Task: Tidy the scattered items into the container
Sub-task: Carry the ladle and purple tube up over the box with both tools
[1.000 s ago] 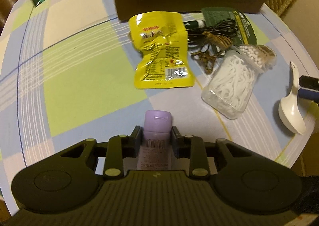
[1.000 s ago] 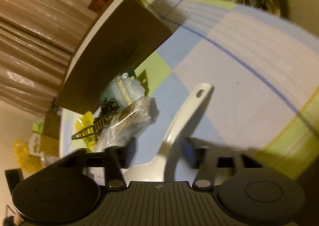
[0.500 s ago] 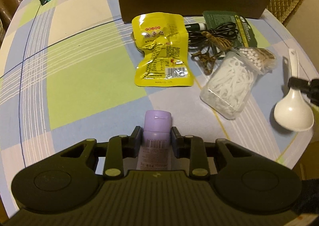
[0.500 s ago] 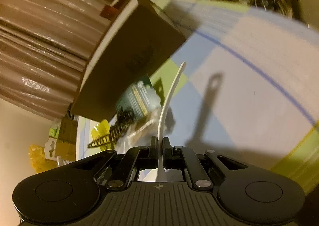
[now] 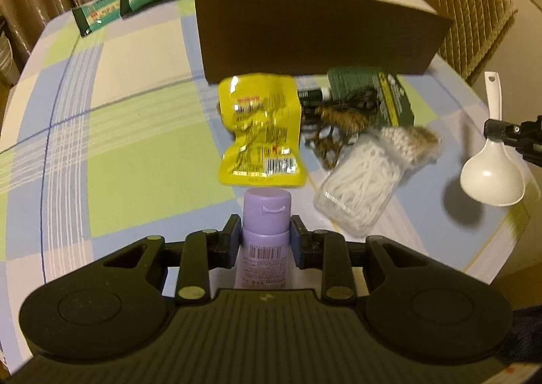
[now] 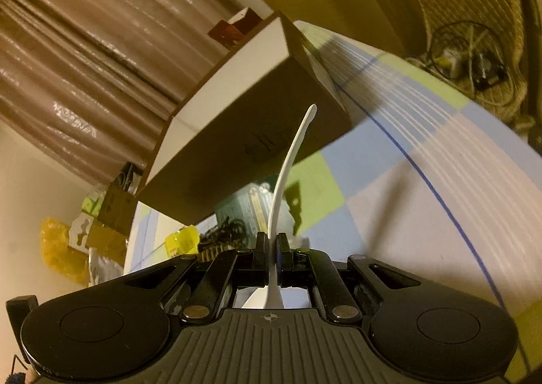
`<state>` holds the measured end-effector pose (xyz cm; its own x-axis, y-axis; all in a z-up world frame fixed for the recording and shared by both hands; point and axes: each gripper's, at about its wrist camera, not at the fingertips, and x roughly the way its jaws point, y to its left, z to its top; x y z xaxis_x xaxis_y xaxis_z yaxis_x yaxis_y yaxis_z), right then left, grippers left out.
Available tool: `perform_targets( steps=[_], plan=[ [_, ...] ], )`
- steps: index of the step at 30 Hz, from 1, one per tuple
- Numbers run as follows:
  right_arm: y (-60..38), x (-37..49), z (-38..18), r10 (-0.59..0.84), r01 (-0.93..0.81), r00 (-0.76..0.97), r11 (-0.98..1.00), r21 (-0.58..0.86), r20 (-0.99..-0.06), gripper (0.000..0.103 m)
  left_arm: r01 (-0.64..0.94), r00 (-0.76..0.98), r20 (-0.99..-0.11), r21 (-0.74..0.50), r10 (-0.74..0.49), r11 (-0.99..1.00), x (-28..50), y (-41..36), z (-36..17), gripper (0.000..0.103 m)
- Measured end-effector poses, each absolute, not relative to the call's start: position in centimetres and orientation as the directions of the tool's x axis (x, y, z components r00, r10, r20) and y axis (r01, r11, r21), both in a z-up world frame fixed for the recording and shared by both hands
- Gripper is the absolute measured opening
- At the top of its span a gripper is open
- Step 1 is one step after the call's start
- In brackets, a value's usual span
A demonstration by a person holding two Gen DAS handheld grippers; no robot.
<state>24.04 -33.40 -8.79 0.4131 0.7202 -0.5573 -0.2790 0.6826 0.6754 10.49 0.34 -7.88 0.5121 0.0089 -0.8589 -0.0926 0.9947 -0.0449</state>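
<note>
A: How is the lilac bottle (image 5: 266, 230) held?

B: It is clamped between the fingers (image 5: 232, 241) of the left gripper (image 5: 266, 241), its long axis running straight out ahead of them, cap end foremost. It is raised over the checked counter (image 5: 135, 153).

A: And the white spoon (image 5: 492, 167)?

B: Its handle is pinched by the right gripper (image 6: 271, 250), whose fingers are clenched tight on it. In the right wrist view the handle runs ahead of the fingers and curves up toward the brown box (image 5: 315, 35); the bowl end lies behind them (seen edge-on there).

A: The container?

B: The brown box stands open-topped beyond both pairs of fingers; its white inner walls are seen, but the contents cannot be told. Ahead of the left fingers, in front of the box, a yellow packet (image 5: 262, 133) and a clear tub of floss picks (image 5: 359, 191) lie on the counter.
</note>
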Motion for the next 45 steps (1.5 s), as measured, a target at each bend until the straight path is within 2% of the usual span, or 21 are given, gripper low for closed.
perform_targets(
  steps=[17, 26, 34, 40, 45],
  plan=[
    [-32.0, 27.4, -5.7, 0.756, -0.472, 0.388, 0.654, 0.591, -0.528, 0.001, -0.189, 0.621, -0.778, -0.029, 0.096, 0.982, 9.8, -0.1, -3.3, 0.025],
    [-30.9, 30.3, -2.5, 0.801, -0.552, 0.373, 0.597, 0.583, -0.467, 0.001, -0.179, 0.69, -0.719, -0.052, 0.088, 0.982, 10.6, 0.0, 0.6, 0.025],
    [-28.2, 33.8, 0.6, 0.828, -0.625, 0.384, 0.559, 0.545, -0.41, 0.001, -0.119, 0.753, -0.657, -0.073, 0.042, 0.99, 13.8, 0.3, 4.1, 0.025],
    [-25.2, 37.0, 1.6, 0.816, -0.66, 0.407, 0.573, 0.485, -0.411, 0.001, -0.084, 0.802, -0.597, -0.074, 0.023, 0.994, 17.8, 0.7, 6.6, 0.025],
    [-23.0, 39.6, 1.3, 0.788, -0.671, 0.436, 0.607, 0.426, -0.435, 0.001, -0.042, 0.807, -0.59, -0.065, -0.005, 0.997, 22.6, 0.6, 7.5, 0.025]
  ],
)
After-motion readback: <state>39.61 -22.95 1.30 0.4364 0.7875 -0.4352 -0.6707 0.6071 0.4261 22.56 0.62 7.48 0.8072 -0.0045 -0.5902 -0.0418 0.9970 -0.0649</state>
